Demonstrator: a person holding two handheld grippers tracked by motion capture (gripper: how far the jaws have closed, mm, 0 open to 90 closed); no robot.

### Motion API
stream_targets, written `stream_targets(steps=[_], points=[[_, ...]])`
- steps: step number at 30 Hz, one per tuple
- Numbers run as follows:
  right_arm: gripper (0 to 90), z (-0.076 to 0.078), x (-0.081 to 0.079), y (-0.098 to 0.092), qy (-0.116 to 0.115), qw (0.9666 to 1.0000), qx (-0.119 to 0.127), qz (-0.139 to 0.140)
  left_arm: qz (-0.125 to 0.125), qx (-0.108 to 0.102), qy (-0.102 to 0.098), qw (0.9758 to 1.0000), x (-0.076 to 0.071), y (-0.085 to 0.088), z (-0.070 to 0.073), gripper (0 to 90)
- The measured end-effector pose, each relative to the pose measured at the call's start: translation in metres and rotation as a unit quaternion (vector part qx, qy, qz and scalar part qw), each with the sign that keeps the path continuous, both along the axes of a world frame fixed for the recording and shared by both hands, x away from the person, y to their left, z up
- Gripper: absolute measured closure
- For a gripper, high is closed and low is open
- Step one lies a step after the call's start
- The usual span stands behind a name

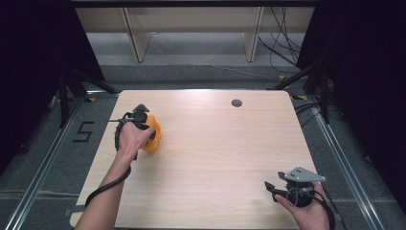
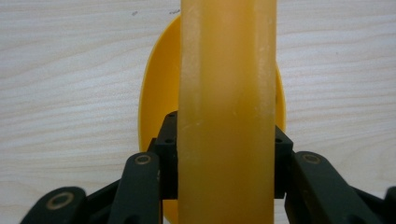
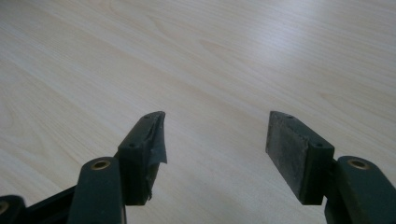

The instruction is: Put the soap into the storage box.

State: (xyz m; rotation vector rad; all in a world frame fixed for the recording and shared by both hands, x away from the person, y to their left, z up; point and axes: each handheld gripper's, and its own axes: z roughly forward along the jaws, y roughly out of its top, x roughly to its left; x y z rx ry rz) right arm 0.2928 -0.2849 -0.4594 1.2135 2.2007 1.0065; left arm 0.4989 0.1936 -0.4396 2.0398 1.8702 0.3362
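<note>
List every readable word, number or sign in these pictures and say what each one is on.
"5": black strokes marked on the grey floor, left of the table.
No text on the table, the orange object shut in the left gripper, or the open right gripper.

Your forearms are bare. Both grippers are black: the left gripper (image 1: pixel 143 125) trails a cable, the right gripper (image 1: pixel 271 187) carries a grey three-cornered plate.
</note>
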Motion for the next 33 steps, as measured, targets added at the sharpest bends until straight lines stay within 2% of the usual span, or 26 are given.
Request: stream_targets(steps=[8, 9, 11, 15, 16, 18, 20, 23, 24, 27, 29, 32, 33], points=[[37.6, 0.000, 0.000, 0.000, 0.008, 1.0000, 0.000, 0.000, -0.002, -0.007, -0.007, 0.9999, -0.001, 0.000, 0.001, 51.4], [37.6, -0.001, -0.001, 0.001, 0.015, 0.9999, 0.008, -0.005, -0.002, -0.008, -0.011, 0.9999, -0.001, 0.001, 0.001, 50.3], [37.5, -0.001, 0.000, 0.000, 0.010, 0.9999, 0.003, 0.002, -0.012, -0.004, -0.018, 0.9998, -0.001, 0.003, 0.002, 48.4], [37.3, -0.001, 0.000, 0.000, 0.010, 0.9999, -0.001, 0.001, -0.020, -0.007, -0.028, 0.9994, -0.006, 0.006, 0.009, 47.5], [37.3, -0.001, 0.000, 0.001, 0.018, 0.9998, 0.005, 0.001, -0.020, -0.008, -0.037, 0.9991, -0.008, 0.006, 0.012, 46.5], [37.2, -0.002, 0.001, 0.000, 0.008, 1.0000, 0.001, 0.000, -0.025, -0.011, -0.040, 0.9988, -0.011, 0.007, 0.015, 45.3], [37.2, -0.001, 0.000, 0.001, 0.009, 1.0000, 0.001, 0.000, -0.029, -0.018, -0.042, 0.9985, -0.014, 0.008, 0.019, 41.5], [37.1, -0.001, -0.001, 0.001, 0.021, 0.9998, 0.005, -0.005, -0.029, -0.038, -0.056, 0.9973, -0.021, 0.011, 0.024, 40.9], [37.1, -0.002, 0.000, 0.001, 0.013, 0.9999, 0.004, -0.001, -0.029, -0.038, -0.057, 0.9972, -0.023, 0.012, 0.026, 40.7], [36.9, -0.001, 0.000, 0.001, 0.015, 0.9999, 0.000, -0.002, -0.048, -0.040, -0.080, 0.9948, -0.031, 0.015, 0.030, 36.3], [36.8, -0.001, 0.000, 0.001, 0.019, 0.9998, 0.004, 0.000, -0.050, -0.042, -0.084, 0.9943, -0.035, 0.016, 0.033, 36.4], [36.8, -0.001, 0.000, 0.001, 0.015, 0.9999, 0.000, -0.001, -0.062, -0.042, -0.104, 0.9918, -0.043, 0.019, 0.036, 35.5], [36.8, -0.001, 0.000, 0.001, 0.017, 0.9999, 0.002, 0.000, -0.069, -0.040, -0.115, 0.9902, -0.045, 0.020, 0.037, 34.3]])
